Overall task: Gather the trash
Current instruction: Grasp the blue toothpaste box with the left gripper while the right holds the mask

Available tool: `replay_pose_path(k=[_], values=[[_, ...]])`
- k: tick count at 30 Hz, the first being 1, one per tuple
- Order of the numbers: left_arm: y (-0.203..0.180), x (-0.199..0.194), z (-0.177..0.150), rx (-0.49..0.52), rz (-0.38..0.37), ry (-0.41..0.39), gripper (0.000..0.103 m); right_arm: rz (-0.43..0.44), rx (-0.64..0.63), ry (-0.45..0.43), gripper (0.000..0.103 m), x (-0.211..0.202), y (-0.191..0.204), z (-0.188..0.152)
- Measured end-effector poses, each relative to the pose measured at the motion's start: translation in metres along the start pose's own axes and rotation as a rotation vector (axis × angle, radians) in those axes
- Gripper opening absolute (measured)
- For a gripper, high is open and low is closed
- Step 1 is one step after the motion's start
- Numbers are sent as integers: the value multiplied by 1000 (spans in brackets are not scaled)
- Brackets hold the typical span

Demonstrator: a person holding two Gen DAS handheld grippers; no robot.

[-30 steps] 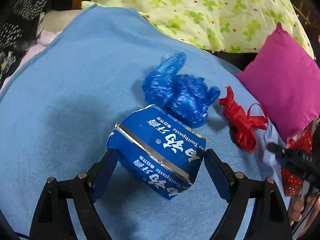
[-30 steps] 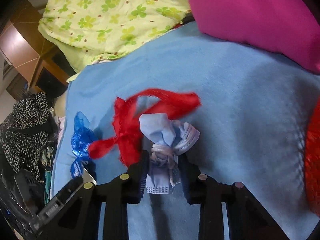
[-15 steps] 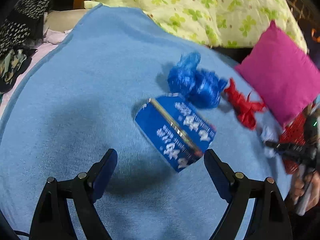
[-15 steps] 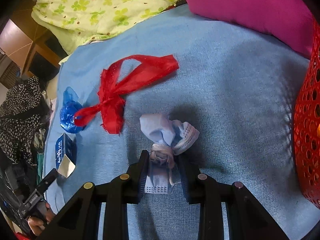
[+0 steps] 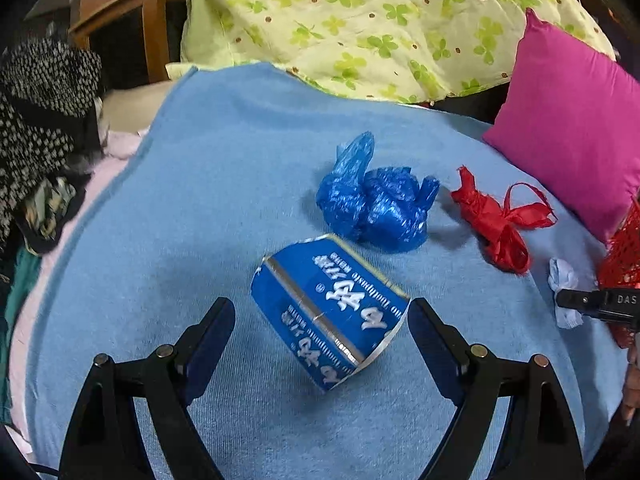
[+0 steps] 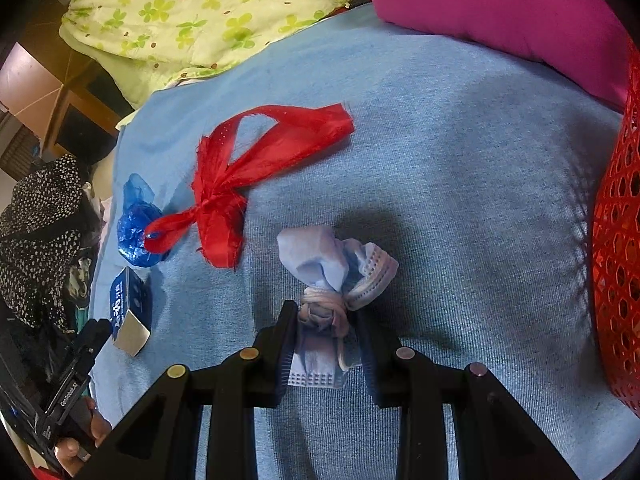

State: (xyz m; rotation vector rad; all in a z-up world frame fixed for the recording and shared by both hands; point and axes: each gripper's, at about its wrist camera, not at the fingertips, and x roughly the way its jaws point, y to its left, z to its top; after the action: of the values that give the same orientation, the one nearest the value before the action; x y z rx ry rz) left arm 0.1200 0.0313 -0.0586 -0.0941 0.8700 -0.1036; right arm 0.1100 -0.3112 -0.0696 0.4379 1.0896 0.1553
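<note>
a soft, finely ribbed blue blanket (image 5: 224,184) is lying spread over the bed, and the trash is sitting scattered on it. the left gripper (image 5: 322,322) is hovering with its dark blue pads spread wide on either side of a crushed, glossy cardboard toothpaste box (image 5: 328,312), blue with white lettering and a silver stripe; the pads are standing clear of the box, not pressing it. just beyond the box a crinkly, shiny blue plastic bag (image 5: 376,206) is lying bunched into a lump, and beside that a frayed red ribbon (image 5: 498,220) is sitting knotted in a loose bow. the right gripper (image 6: 326,334) is pinching a balled-up pale blue face mask (image 6: 326,264), its pleated fabric bound by its own elastic loops, with the narrowed pads squeezing the lower part of the bundle. a red plastic mesh basket (image 6: 618,240) with honeycomb holes is standing at the blanket's right edge. a plump magenta pillow (image 5: 576,120) and a clover-print yellow quilt (image 5: 360,20) are resting behind.
</note>
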Motion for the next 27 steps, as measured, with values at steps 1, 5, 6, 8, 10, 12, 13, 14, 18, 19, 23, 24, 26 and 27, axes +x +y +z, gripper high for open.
replay_pose_path(k=[1,5,6,8,10,12,13,14,18,19,23,24,26,27], values=[[-4,0,1,7,20,-8,88,1,0,0,33,0,0,0],[-16,-2,2,38,58,-33,89,6,-2,-1,33,0,-1,-1],[-19,-2,2,45,66,-35,89,7,-2,-2,33,0,-2,-1],[-24,0,1,57,79,-38,89,8,-3,-2,33,-1,-2,-1],[-28,3,2,61,88,-34,89,10,-3,-2,33,-1,-2,-1],[-31,7,3,56,97,-22,89,12,-3,-3,33,0,-3,-1],[-32,10,3,49,97,-14,89,14,-2,-2,33,0,-3,-1],[-32,13,4,40,97,-5,89,16,-2,-1,33,0,-4,-1],[-30,25,5,-10,93,33,89,23,-5,0,34,0,-5,0],[-29,27,5,-22,96,41,89,24,-6,1,34,0,-5,0],[-27,40,5,-62,112,77,89,31,-8,3,34,-1,-7,0],[-26,42,5,-74,117,87,89,34,-7,3,34,-1,-7,0],[-21,48,4,-109,113,108,89,37,-6,4,34,-1,-8,0],[-19,50,3,-128,106,115,89,38,-5,4,34,-1,-8,0]])
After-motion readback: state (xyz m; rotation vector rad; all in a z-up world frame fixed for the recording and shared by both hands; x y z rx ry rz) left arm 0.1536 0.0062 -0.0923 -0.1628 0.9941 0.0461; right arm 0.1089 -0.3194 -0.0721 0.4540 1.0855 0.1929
